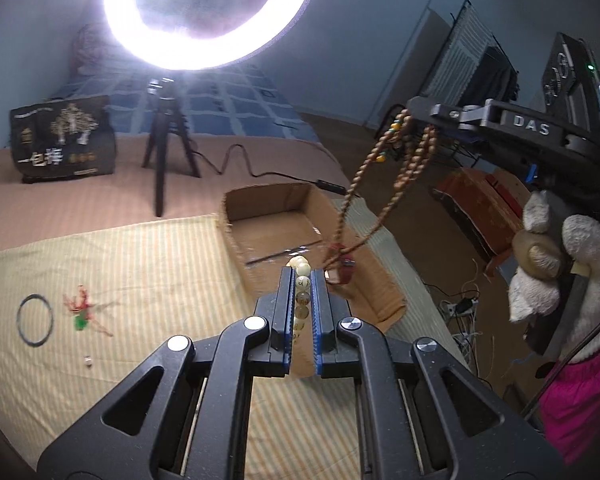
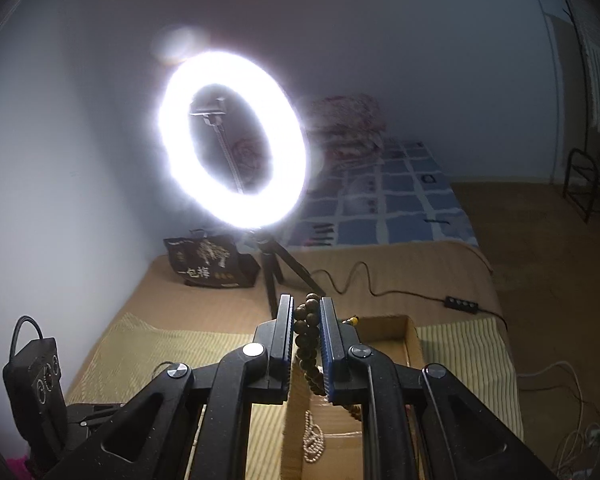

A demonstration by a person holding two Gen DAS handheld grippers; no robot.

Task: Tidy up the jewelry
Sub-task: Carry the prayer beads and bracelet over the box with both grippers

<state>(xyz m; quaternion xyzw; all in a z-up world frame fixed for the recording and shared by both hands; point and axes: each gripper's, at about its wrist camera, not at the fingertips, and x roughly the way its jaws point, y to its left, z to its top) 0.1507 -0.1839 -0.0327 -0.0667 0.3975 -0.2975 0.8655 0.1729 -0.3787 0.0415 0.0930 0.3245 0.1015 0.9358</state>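
Note:
In the left wrist view my left gripper (image 1: 300, 274) is shut on a bracelet of cream and amber beads (image 1: 302, 294), held above the near edge of an open cardboard box (image 1: 266, 194). Up at the right, my right gripper (image 1: 414, 110) is shut on a long brown bead necklace (image 1: 358, 184). Its loops and red tassel (image 1: 342, 268) hang down over the box. The right wrist view shows the right gripper (image 2: 306, 300) clamping the dark brown beads (image 2: 305, 332) over the box (image 2: 414, 344). A pale bead chain (image 2: 312, 440) lies inside.
On the striped cloth (image 1: 140, 280) lie a black ring (image 1: 35, 320), a red cord with a green pendant (image 1: 85, 310) and a small silver piece (image 1: 87, 360). Behind stand a ring light on a tripod (image 1: 168, 152), a black bag (image 1: 66, 140) and a cable. A hand in a fluffy white glove (image 1: 540, 272) grips the right handle.

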